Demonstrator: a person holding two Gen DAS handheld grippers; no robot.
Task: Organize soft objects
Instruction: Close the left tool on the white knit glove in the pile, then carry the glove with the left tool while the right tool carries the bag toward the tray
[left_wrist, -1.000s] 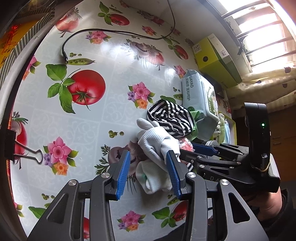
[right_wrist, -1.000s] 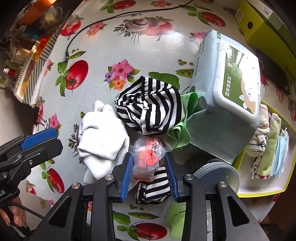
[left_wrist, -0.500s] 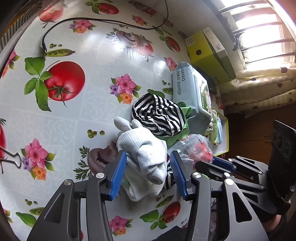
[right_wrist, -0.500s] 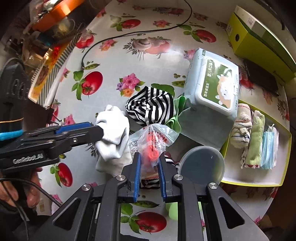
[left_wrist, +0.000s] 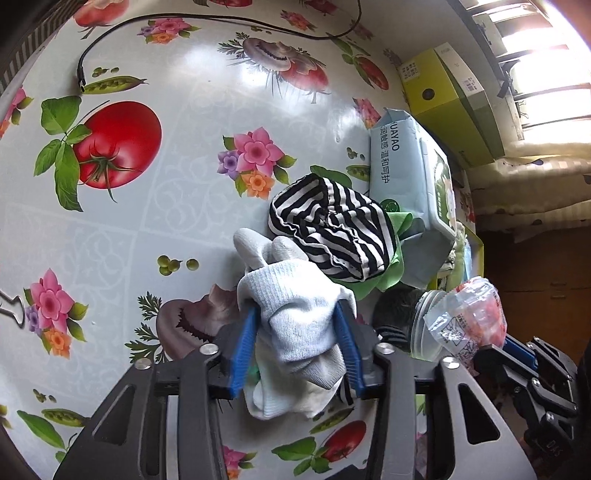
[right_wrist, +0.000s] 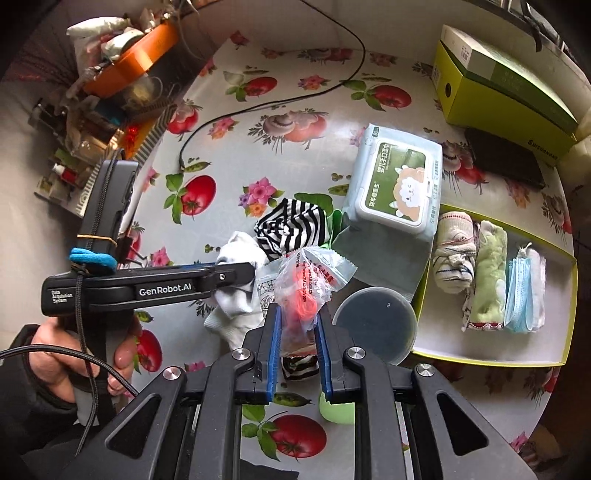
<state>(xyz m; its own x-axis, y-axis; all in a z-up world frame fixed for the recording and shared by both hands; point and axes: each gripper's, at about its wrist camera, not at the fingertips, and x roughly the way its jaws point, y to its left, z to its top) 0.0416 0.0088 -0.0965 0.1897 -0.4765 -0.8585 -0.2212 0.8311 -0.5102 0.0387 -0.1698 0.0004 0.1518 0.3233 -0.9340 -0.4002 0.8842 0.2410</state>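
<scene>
While two tools (left_wrist: 295, 325) (right_wrist: 297, 317) grip | left: one white glove (left_wrist: 295, 314) | right: one clear packet (right_wrist: 306, 284)

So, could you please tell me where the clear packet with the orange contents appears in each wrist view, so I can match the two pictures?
Left wrist view: the clear packet is at the right edge, lifted clear of the table, above the right gripper's dark fingers.
Right wrist view: the packet is at centre, pinched between the blue pads of the right gripper.
Shared landmark: the striped cloth, lying beside the wipes pack.
</scene>
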